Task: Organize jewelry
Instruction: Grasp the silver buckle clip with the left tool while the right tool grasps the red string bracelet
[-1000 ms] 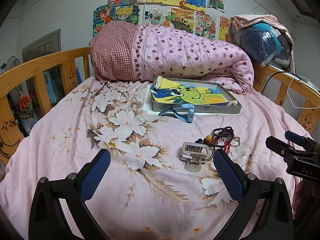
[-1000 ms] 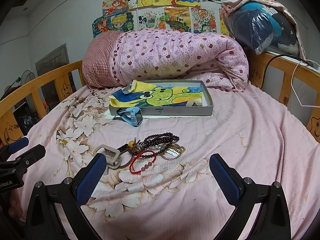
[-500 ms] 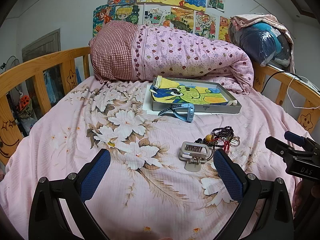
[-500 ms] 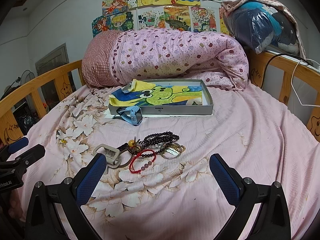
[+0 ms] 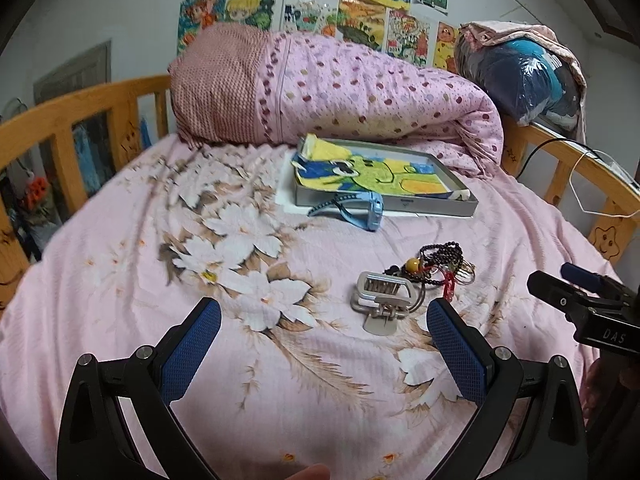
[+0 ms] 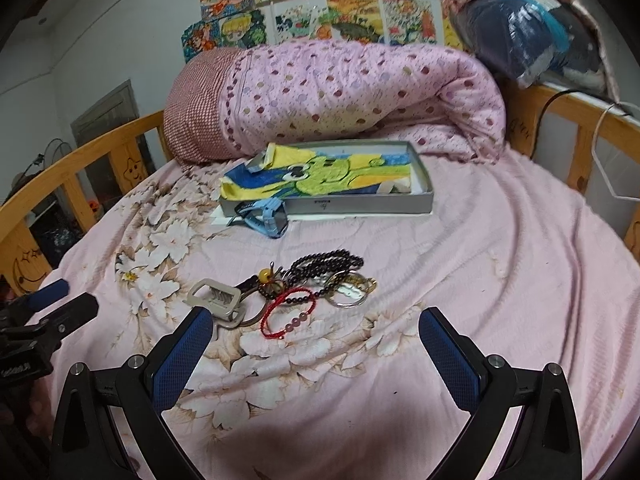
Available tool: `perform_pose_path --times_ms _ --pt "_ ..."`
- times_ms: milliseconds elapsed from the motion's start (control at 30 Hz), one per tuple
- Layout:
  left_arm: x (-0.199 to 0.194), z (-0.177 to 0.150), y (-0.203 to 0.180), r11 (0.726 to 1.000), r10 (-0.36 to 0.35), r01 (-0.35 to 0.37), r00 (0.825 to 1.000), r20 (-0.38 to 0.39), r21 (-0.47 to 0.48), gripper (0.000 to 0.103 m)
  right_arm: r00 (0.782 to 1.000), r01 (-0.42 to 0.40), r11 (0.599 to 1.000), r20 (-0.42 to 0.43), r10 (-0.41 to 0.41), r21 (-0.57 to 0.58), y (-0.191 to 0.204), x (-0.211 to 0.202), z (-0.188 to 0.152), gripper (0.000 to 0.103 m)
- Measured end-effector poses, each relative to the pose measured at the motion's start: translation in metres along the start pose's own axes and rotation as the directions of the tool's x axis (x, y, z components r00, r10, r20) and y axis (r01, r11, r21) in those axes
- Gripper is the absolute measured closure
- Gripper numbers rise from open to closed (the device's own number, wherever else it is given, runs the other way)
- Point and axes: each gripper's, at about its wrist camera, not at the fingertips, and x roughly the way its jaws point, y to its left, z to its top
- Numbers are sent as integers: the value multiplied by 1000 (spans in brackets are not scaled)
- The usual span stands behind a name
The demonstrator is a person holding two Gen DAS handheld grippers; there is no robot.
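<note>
Jewelry (image 6: 304, 288) lies heaped on the bedsheet (image 6: 480, 280) just ahead of the right gripper (image 6: 316, 332), both grippers spread wide, empty; light, limp, tangle-prone strands, so pinch the red cord bracelet (image 6: 286, 312) by its loop

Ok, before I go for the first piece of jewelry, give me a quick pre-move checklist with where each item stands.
1. Left gripper jaws wide, holding nothing: ok.
2. Right gripper jaws wide, holding nothing: ok.
3. Tray open-topped and reachable behind the pile: ok; a drawing covers its floor.
4. Pieces separate for a single pick: not ok; dark beads, rings and red bracelet overlap in one heap.
5. Metal clip clear of the jewelry: not ok; it touches the heap's left edge.
6. Watch free of the tray: cannot tell; it lies against the front wall.
</note>
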Motion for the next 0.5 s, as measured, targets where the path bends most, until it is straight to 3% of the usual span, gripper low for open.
perform_pose_path --times_ms 267,500 --pt "29 11 8 995 -95 94 990 -103 -13 2 996 -63 996 -61 67 68 -25 13 15 0" --pt "58 16 12 990 -143 141 975 -168 -24 3 990 -67 997 -122 73 49 -40 34 19 2"
